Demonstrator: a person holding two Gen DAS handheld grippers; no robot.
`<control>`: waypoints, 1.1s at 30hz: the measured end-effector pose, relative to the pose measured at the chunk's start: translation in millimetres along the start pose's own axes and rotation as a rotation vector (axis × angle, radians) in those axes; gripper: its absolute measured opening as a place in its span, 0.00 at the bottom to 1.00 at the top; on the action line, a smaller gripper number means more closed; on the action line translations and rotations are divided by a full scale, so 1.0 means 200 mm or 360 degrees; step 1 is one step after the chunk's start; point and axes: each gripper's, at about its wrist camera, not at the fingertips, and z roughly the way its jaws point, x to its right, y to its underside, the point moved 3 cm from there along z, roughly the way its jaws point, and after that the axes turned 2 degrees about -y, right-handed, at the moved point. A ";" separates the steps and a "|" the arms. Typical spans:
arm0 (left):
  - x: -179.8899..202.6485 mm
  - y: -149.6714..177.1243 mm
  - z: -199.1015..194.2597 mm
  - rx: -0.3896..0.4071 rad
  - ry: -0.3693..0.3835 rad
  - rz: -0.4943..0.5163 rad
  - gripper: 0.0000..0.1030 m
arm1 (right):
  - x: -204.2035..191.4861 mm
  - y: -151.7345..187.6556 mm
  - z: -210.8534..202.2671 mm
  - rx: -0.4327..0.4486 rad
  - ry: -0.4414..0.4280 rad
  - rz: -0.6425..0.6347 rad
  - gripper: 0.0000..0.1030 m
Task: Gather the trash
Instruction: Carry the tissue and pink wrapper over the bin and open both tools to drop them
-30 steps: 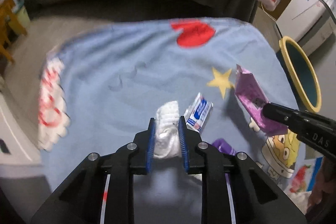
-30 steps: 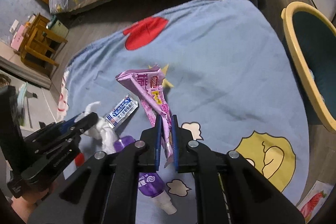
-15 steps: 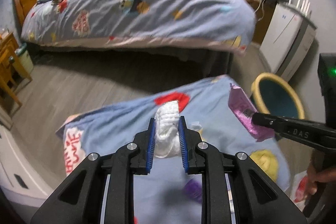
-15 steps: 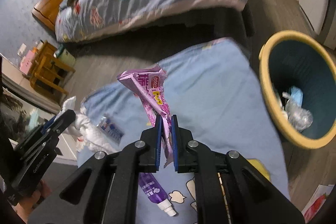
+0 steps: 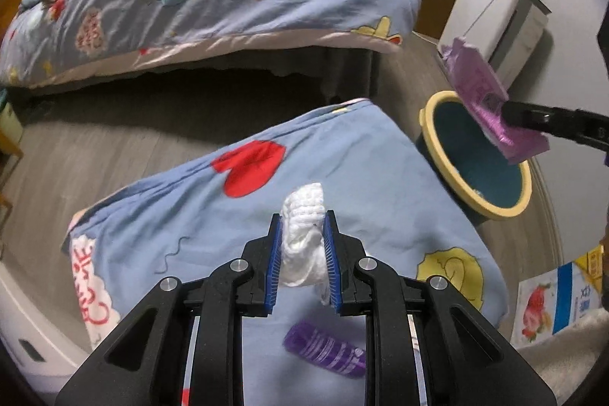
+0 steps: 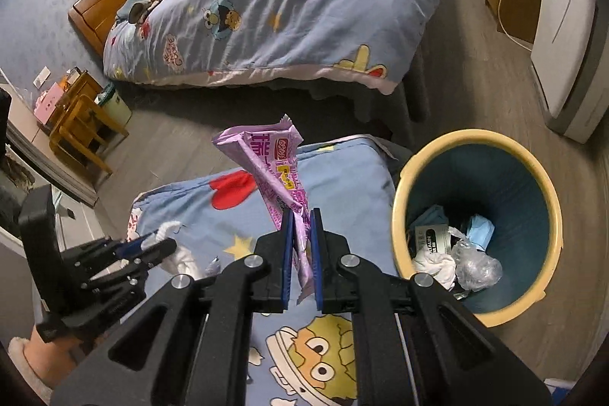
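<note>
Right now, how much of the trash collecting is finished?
Done: the bin already holds some trash. In hand: left gripper holds a white tissue wad, right gripper a purple wrapper. Left: dropping both in, then the purple tube on the blanket.

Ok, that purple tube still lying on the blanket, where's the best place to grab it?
Grip the purple tube across the middle of its body, coming from above. It lies flat on the blanket, long and narrow, so the tongs should close across its short width.
</note>
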 end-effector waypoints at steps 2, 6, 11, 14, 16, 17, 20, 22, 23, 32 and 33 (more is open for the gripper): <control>0.03 -0.01 0.00 0.0010 0.0011 0.0013 0.21 | 0.03 0.01 0.03 -0.0033 -0.0004 0.0012 0.08; 0.08 -0.04 -0.01 0.0034 0.0026 0.0044 0.21 | 0.08 0.05 0.13 -0.0134 -0.0023 0.0057 0.08; 0.16 -0.10 -0.02 0.0075 0.0046 0.0060 0.22 | 0.15 0.04 0.13 -0.0117 -0.0012 0.0101 0.08; 0.25 -0.14 -0.02 0.0104 0.0039 0.0108 0.21 | 0.21 0.04 0.12 -0.0104 -0.0014 0.0153 0.08; 0.32 -0.17 -0.02 0.0120 0.0032 0.0151 0.22 | 0.25 0.03 0.10 -0.0091 0.0013 0.0168 0.08; 0.35 -0.18 -0.02 0.0124 0.0038 0.0173 0.22 | 0.27 0.03 0.09 -0.0079 0.0032 0.0169 0.08; 0.45 -0.21 -0.01 0.0142 0.0054 0.0227 0.22 | 0.32 0.01 0.05 -0.0039 0.0056 0.0194 0.08; 0.52 -0.24 0.00 0.0149 0.0064 0.0263 0.22 | 0.37 0.00 0.01 -0.0004 0.0078 0.0224 0.08; 0.54 -0.24 0.01 0.0149 0.0065 0.0275 0.22 | 0.39 -0.01 -0.01 0.0010 0.0085 0.0236 0.08; 0.83 -0.34 0.10 0.0129 0.0077 0.0441 0.22 | 0.65 -0.07 -0.19 0.0163 0.0294 0.0293 0.08; 0.87 -0.34 0.10 0.0134 0.0077 0.0463 0.22 | 0.70 -0.06 -0.21 0.0169 0.0324 0.0317 0.08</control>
